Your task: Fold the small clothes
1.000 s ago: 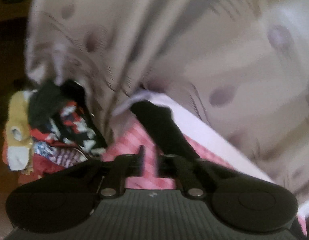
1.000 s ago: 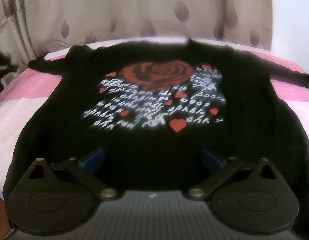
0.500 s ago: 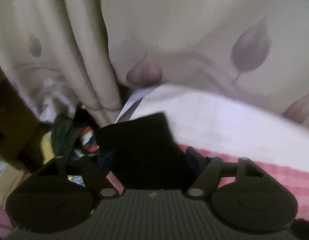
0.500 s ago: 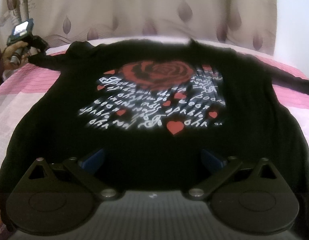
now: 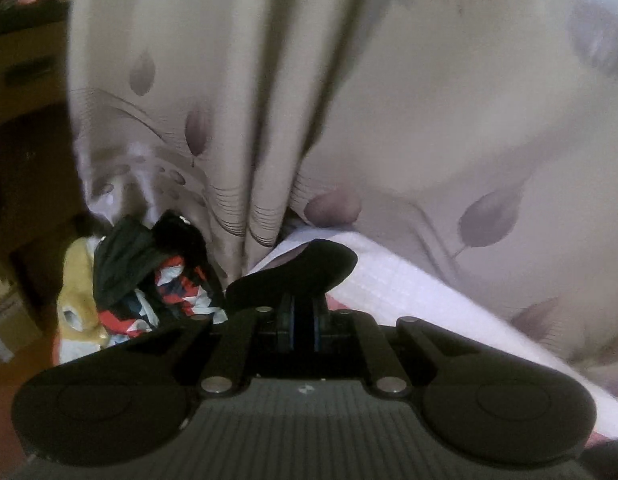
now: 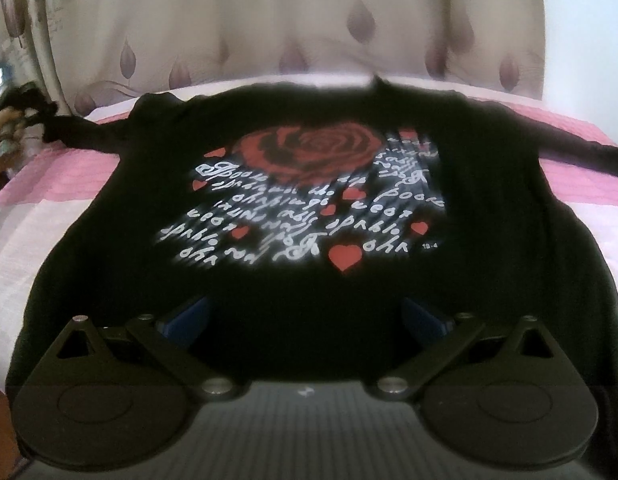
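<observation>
A black long-sleeved shirt (image 6: 309, 288) with a red rose and white script lies flat, print up, on the pink and white bed (image 6: 49, 216). My right gripper (image 6: 305, 318) is open, its blue pads wide apart over the shirt's near hem. My left gripper (image 5: 303, 326) is shut on the end of the shirt's left sleeve (image 5: 297, 272) at the bed's far corner by the curtain. In the right wrist view the left gripper (image 6: 17, 120) shows at the far left, holding that sleeve (image 6: 85, 138) stretched out sideways.
A beige curtain (image 5: 349, 100) with purple leaf shapes hangs close behind the bed. A pile of mixed clothes (image 5: 149, 280) lies beside the bed's corner at the left. Brown boxes (image 5: 17, 72) stand at the far left.
My left gripper was shut, opened over the sleeve end half a second ago, and has shut on it again. The sleeve now lies stretched further left. The right gripper has hardly moved.
</observation>
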A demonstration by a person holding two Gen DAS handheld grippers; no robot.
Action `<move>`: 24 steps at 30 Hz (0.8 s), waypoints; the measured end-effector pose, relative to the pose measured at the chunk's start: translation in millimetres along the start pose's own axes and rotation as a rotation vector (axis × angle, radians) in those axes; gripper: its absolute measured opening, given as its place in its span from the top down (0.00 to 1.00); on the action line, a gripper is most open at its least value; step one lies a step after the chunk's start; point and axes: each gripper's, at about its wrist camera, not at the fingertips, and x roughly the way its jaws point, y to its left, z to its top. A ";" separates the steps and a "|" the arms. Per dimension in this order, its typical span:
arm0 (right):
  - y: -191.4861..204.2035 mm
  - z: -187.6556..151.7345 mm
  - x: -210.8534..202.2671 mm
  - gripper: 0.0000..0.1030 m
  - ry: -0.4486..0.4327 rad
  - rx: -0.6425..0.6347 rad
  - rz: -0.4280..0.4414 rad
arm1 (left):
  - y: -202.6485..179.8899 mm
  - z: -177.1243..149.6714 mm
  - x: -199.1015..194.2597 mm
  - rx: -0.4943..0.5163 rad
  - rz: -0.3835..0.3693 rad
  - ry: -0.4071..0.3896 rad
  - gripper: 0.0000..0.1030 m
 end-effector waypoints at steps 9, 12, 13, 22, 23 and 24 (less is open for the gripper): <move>7.6 -6.9 -15.8 0.00 -0.029 -0.024 0.035 | 81.6 -45.4 -67.9 0.014 -0.049 -0.048 0.88; 6.5 -8.3 -22.3 0.00 -0.045 -0.024 0.035 | 113.2 -51.0 -72.4 -0.064 -0.003 -0.041 0.83; 5.7 -8.7 -24.3 0.00 -0.050 -0.021 0.035 | 121.9 -50.7 -75.8 -0.094 0.011 -0.047 0.82; -1.5 -15.0 -29.7 0.00 -0.048 0.015 0.046 | 120.9 -51.6 -110.5 -0.030 0.016 -0.059 0.12; -1.4 -15.4 -30.4 0.00 -0.047 0.016 0.049 | 121.0 -53.2 -112.1 -0.022 0.035 -0.083 0.05; -1.0 -15.7 -31.8 0.00 -0.049 0.013 0.052 | 120.9 -53.8 -112.9 -0.009 0.063 -0.104 0.04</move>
